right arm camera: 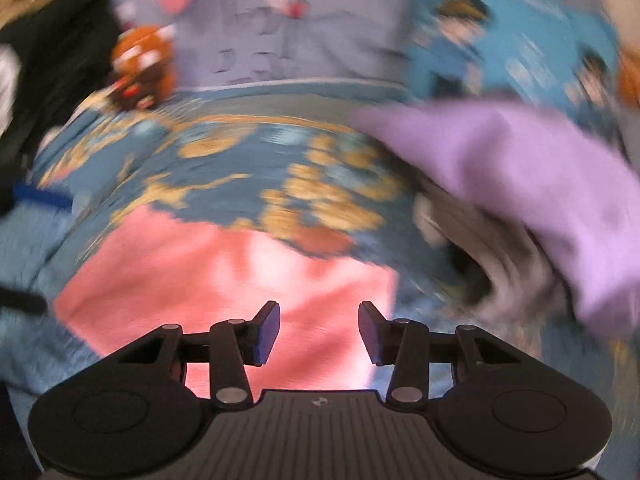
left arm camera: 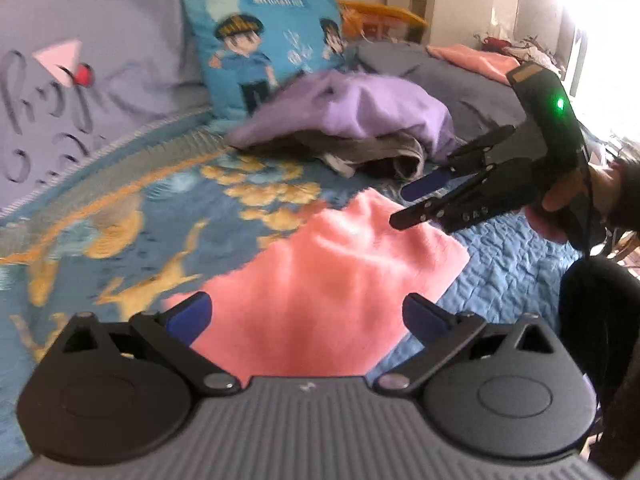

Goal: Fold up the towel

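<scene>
A pink towel [left arm camera: 320,280] lies flat, folded into a rough rectangle, on the blue and gold bedspread [left arm camera: 120,220]. My left gripper [left arm camera: 308,316] hovers over the towel's near part, open wide, with nothing between its fingers. My right gripper [left arm camera: 406,206], held in a hand [left arm camera: 568,196], hangs above the towel's far right corner with its fingers apart. In the blurred right wrist view the right gripper [right arm camera: 319,332] stands open above the pink towel [right arm camera: 224,272], with a clear gap between its blue pads and no cloth in it.
A heap of purple cloth [left arm camera: 360,108] over grey clothes [left arm camera: 372,152] lies just beyond the towel. A blue cartoon cushion [left arm camera: 260,40] leans against the lilac pillows behind. A brown plush toy [right arm camera: 140,64] sits at the far left of the bed.
</scene>
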Demonstrator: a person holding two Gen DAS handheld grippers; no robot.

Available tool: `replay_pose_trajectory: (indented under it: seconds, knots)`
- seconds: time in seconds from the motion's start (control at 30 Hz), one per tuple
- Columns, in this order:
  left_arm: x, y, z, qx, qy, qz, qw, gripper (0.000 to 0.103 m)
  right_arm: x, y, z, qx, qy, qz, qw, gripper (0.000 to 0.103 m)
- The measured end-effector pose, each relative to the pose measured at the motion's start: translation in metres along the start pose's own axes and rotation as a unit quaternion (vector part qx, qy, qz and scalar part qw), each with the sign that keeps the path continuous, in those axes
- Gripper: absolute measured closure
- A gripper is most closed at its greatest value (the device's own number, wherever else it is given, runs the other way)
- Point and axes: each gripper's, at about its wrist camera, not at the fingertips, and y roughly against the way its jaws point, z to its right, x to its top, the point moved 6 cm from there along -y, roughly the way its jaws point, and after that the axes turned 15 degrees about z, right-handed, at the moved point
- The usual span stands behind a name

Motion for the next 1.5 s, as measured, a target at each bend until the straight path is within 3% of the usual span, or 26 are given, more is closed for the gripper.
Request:
replay_pose_trajectory:
  seconds: [0.13, 0.3, 0.33, 0.37, 0.4, 0.43, 0.53, 0.77, 0.9, 1.03, 1.13, 1.23, 1.33, 1.43, 1.5]
  knots:
    - [-0.009, -0.035, 0.011, 0.002, -0.022, -0.039, 0.999, 0.001, -0.009, -0.007, 0.034, -0.001, -0.07, -0.004, 0.998, 0.06]
    - [-0.021, -0.053, 0.006, 0.018, -0.011, -0.073, 0.9971, 0.0, -0.014, -0.031, 0.049, 0.038, -0.149, -0.023, 0.988, 0.062]
    - [-0.023, -0.054, 0.003, 0.022, -0.011, -0.078, 0.9966, 0.0, -0.015, -0.035, 0.051, 0.044, -0.162, -0.029, 0.985, 0.066]
    - [-0.026, -0.054, 0.002, 0.025, -0.011, -0.083, 0.9961, 0.0, -0.016, -0.04, 0.053, 0.051, -0.174, -0.034, 0.983, 0.081]
    - [-0.028, -0.055, 0.0, 0.028, -0.011, -0.088, 0.9956, 0.0, -0.017, -0.041, 0.053, 0.055, -0.181, -0.035, 0.981, 0.091]
    - [-0.032, -0.055, -0.002, 0.032, -0.01, -0.093, 0.9951, 0.0, -0.017, -0.041, 0.052, 0.058, -0.187, -0.037, 0.98, 0.096]
    - [-0.042, -0.054, -0.007, 0.04, -0.005, -0.107, 0.9934, 0.0, -0.015, -0.035, 0.052, 0.048, -0.188, -0.025, 0.981, 0.096]
    - [-0.073, -0.049, -0.011, 0.049, 0.01, -0.128, 0.9905, 0.0, 0.004, -0.005, 0.048, 0.052, -0.176, 0.017, 0.983, 0.096]
    - [-0.076, -0.047, -0.01, 0.054, 0.004, -0.129, 0.9902, 0.0, -0.013, -0.033, 0.056, -0.011, -0.141, -0.041, 0.989, 0.095]
    - [-0.067, -0.043, -0.014, 0.061, 0.004, -0.119, 0.991, 0.0, -0.004, -0.018, 0.067, -0.043, -0.161, 0.004, 0.986, 0.081]
    - [-0.052, -0.033, -0.014, 0.064, 0.006, -0.093, 0.9935, 0.0, -0.003, 0.005, 0.055, -0.015, -0.157, 0.024, 0.987, 0.065]
    - [-0.035, -0.021, -0.003, 0.057, 0.004, -0.058, 0.9967, 0.0, -0.001, 0.028, 0.042, 0.014, -0.152, 0.042, 0.987, 0.062]
    - [-0.026, -0.023, 0.018, 0.026, -0.005, -0.045, 0.9987, 0.0, -0.015, 0.027, 0.011, 0.07, -0.117, 0.026, 0.99, 0.062]
    - [-0.038, -0.042, 0.035, 0.008, -0.027, -0.078, 0.9966, 0.0, -0.032, 0.016, -0.009, 0.085, -0.073, -0.01, 0.994, 0.065]
    - [-0.053, -0.052, 0.036, 0.016, -0.044, -0.112, 0.9926, 0.0, -0.047, 0.012, -0.005, 0.047, -0.049, -0.042, 0.997, 0.067]
